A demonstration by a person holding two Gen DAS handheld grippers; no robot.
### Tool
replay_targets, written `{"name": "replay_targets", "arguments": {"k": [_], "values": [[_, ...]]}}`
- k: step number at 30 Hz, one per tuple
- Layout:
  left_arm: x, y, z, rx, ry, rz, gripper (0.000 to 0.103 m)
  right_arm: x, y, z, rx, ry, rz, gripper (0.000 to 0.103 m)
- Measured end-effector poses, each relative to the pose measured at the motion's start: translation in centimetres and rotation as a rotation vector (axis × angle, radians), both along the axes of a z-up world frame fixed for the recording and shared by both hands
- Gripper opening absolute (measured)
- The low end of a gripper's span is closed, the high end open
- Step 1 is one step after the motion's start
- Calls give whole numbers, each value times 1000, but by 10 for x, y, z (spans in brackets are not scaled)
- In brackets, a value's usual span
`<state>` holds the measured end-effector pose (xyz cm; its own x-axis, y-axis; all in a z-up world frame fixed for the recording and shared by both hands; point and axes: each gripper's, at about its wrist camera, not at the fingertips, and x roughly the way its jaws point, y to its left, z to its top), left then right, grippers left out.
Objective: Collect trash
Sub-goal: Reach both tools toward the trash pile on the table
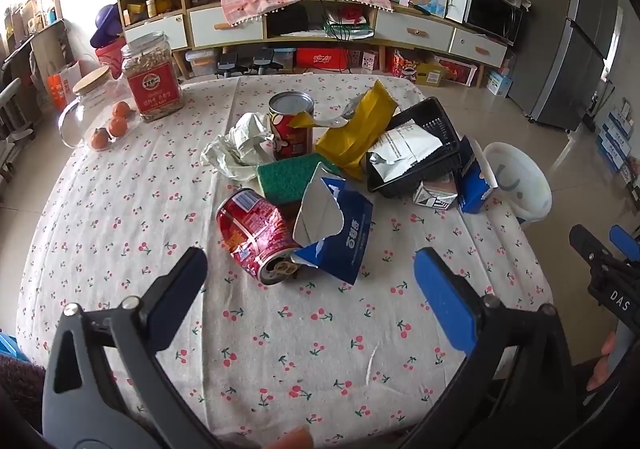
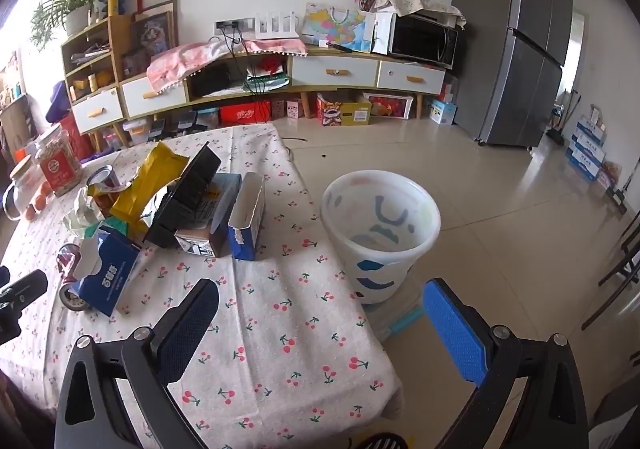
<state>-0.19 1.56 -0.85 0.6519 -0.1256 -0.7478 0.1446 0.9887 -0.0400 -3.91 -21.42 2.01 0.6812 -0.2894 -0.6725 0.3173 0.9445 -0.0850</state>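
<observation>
Both jaws spread wide, nothing between them. Left gripper (image 1: 310, 285) hangs over the cherry-print tablecloth (image 1: 160, 209), right gripper (image 2: 320, 323) over the cloth's corner with one finger past the table edge.

Landmark: the lying red can (image 1: 256, 235). It sits just beyond the left gripper's jaws, mouth toward them, not touching either pad. Counts: two cans, this one and an upright can (image 1: 291, 125) behind it; three blue cartons, a torn one (image 1: 338, 225) touching the lying can's right side, and two more right of it, the nearest (image 2: 247, 221) standing open-topped, the other (image 2: 226, 209) mostly hidden; one green sponge (image 1: 288, 177) just behind the can; one crumpled paper (image 1: 238, 147) behind-left; one yellow bag (image 1: 360, 129) and one black tray (image 1: 416, 153) behind-right, the tray tilted, a silver wrapper (image 1: 400, 151) inside; one small box (image 1: 434, 195) under the tray's near edge, print unreadable. One white bin (image 2: 380, 225) on the floor well right of the can, off the table, just beyond the right gripper's jaws. Three oranges (image 1: 114, 125) far left behind the can, partly behind a glass jug (image 1: 86, 105).
</observation>
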Motion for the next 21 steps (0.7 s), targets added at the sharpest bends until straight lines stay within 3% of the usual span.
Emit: {"name": "replay_targets", "arguments": {"k": [21], "values": [[-1,0,0,-1,1,2,103,0,-1,0,-2,-2,1,103]]}}
